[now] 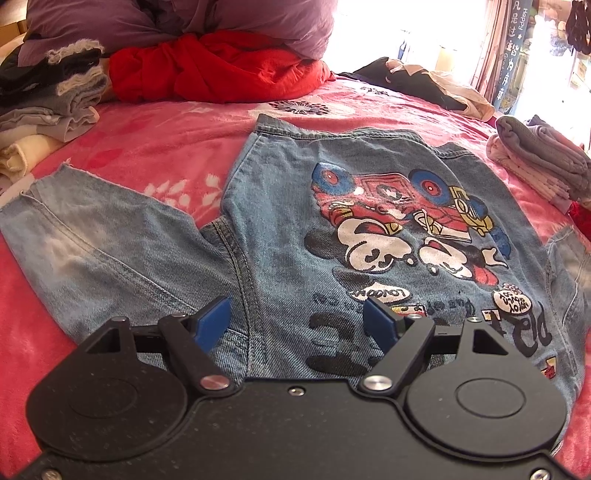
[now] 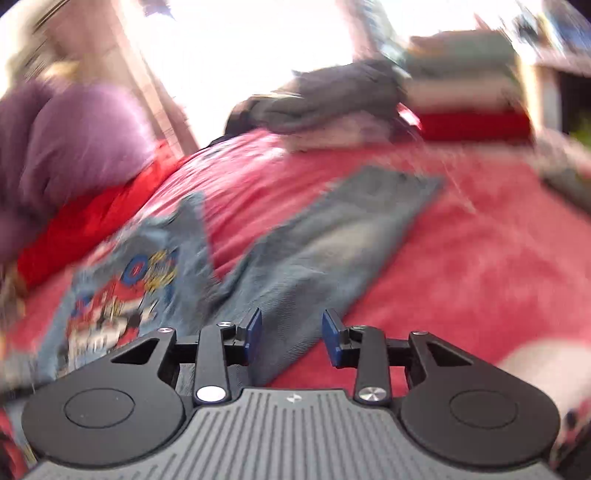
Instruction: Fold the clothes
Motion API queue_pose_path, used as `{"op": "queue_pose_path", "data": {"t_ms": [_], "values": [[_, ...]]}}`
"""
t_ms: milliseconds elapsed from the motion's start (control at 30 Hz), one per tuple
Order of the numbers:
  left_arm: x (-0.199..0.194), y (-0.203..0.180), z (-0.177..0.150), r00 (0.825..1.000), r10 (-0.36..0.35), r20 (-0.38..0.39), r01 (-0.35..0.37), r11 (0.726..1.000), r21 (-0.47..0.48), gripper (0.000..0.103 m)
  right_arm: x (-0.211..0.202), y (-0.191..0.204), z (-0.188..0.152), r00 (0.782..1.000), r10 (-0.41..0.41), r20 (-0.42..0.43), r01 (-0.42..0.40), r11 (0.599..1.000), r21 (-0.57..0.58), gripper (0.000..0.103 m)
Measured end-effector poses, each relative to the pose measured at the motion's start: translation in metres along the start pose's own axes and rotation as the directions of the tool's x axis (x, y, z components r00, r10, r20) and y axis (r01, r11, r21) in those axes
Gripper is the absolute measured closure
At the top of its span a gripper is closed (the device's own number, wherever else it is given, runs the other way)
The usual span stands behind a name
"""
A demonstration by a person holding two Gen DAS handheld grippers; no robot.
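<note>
Much of the right wrist view is smeared by motion blur, so the far piles and the bright window behind them are hard to read. The denim jacket (image 2: 173, 258) shows there only as a streaked blue shape with a blurred print, and one sleeve (image 2: 332, 236) runs from the fingers up toward the right. The near end of that sleeve is hidden under the right gripper (image 2: 291, 332). Its blue pads stand partly apart with a clear gap, over the sleeve edge, and no cloth is pinched between them.

From the left wrist view the picture is sharp. The jacket (image 1: 332, 221) lies flat, back side up, on a pink fleecy blanket (image 1: 155, 136) with a pale flower pattern. The near hem of the jacket is cut off by the black body of the left gripper (image 1: 297, 317). Its jaws stand wide open above the denim, empty, the blue pads (image 1: 214, 321) wedge-shaped.

The denim is faded and coarse, with raised double seams and a frayed cuff (image 1: 40, 181) on the sleeve spread to the left. A cartoon print (image 1: 399, 229) in red, blue, white and yellow fills the back panel; the black lettering beneath it is partly hidden. A rumpled red cloth (image 1: 218, 70) lies beyond the jacket under purple bedding (image 1: 177, 18). Folded clothes (image 1: 48, 107) sit at the left edge, and a grey folded stack (image 1: 543, 162) at the right is cut by the frame.
</note>
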State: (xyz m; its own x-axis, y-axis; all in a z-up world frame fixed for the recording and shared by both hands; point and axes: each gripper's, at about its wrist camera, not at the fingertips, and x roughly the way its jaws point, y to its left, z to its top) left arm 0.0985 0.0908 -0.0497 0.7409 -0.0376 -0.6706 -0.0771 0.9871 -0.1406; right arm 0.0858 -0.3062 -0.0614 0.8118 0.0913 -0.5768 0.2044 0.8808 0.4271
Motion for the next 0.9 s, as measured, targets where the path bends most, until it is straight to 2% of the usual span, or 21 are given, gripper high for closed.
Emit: {"op": "queue_pose_path", "data": {"t_ms": [67, 167, 233, 300, 333, 367, 467, 600, 667, 733, 800, 867, 900], "values": [[0.002, -0.001, 0.0, 1.0, 0.0, -0.005, 0.0, 1.0, 0.005, 0.024, 0.011, -0.023, 0.006, 1.0, -0.029, 0.0, 0.029, 0.995, 0.098, 0.065], [0.005, -0.005, 0.0, 1.0, 0.005, -0.005, -0.005, 1.0, 0.021, 0.024, 0.027, -0.063, 0.012, 0.998, 0.066, -0.003, -0.061, 0.946, 0.319, 0.064], [0.006, -0.006, -0.001, 1.0, 0.008, -0.004, -0.008, 1.0, 0.029, 0.023, 0.035, -0.076, 0.014, 0.991, 0.136, 0.019, -0.132, 0.909, 0.395, 0.06], [0.007, -0.006, -0.001, 1.0, 0.008, -0.004, -0.008, 0.999, 0.032, 0.023, 0.042, -0.079, 0.015, 0.986, 0.165, 0.028, -0.162, 0.899, 0.406, 0.06], [0.007, -0.006, -0.001, 1.0, 0.007, -0.003, -0.007, 0.999, 0.032, 0.023, 0.045, -0.078, 0.015, 0.983, 0.183, 0.029, -0.179, 0.898, 0.401, 0.067], [0.007, -0.006, -0.001, 1.0, 0.007, -0.003, -0.006, 0.999, 0.031, 0.023, 0.047, -0.078, 0.016, 0.982, 0.19, 0.02, -0.183, 0.899, 0.398, 0.101], [0.007, -0.006, -0.002, 1.0, 0.008, 0.0, -0.008, 0.999, 0.037, 0.022, 0.037, -0.079, 0.023, 0.987, 0.155, 0.043, -0.159, 0.906, 0.392, 0.099], [0.008, -0.007, -0.002, 1.0, 0.011, 0.0, -0.011, 0.999, 0.041, 0.021, 0.042, -0.072, 0.028, 0.994, 0.113, -0.002, -0.106, 0.944, 0.312, 0.099], [0.008, -0.007, -0.002, 1.0, 0.011, 0.001, -0.011, 0.999, 0.041, 0.021, 0.038, -0.076, 0.028, 0.999, 0.05, 0.018, -0.053, 0.944, 0.326, 0.094], [0.008, -0.007, -0.002, 1.0, 0.012, 0.001, -0.012, 0.999, 0.039, 0.021, 0.035, -0.086, 0.028, 0.999, 0.029, 0.032, -0.039, 0.925, 0.378, 0.091], [0.008, -0.007, -0.002, 1.0, 0.013, 0.0, -0.013, 0.999, 0.039, 0.021, 0.033, -0.091, 0.026, 0.998, 0.062, 0.023, -0.066, 0.908, 0.414, 0.075], [0.008, -0.008, -0.002, 1.0, 0.013, -0.001, -0.013, 0.999, 0.037, 0.021, 0.028, -0.086, 0.021, 0.995, 0.1, 0.012, -0.097, 0.91, 0.403, 0.059], [0.008, -0.008, -0.002, 1.0, 0.013, -0.002, -0.013, 0.999, 0.036, 0.021, 0.025, -0.08, 0.019, 0.995, 0.103, 0.005, -0.097, 0.92, 0.381, 0.057]]}}
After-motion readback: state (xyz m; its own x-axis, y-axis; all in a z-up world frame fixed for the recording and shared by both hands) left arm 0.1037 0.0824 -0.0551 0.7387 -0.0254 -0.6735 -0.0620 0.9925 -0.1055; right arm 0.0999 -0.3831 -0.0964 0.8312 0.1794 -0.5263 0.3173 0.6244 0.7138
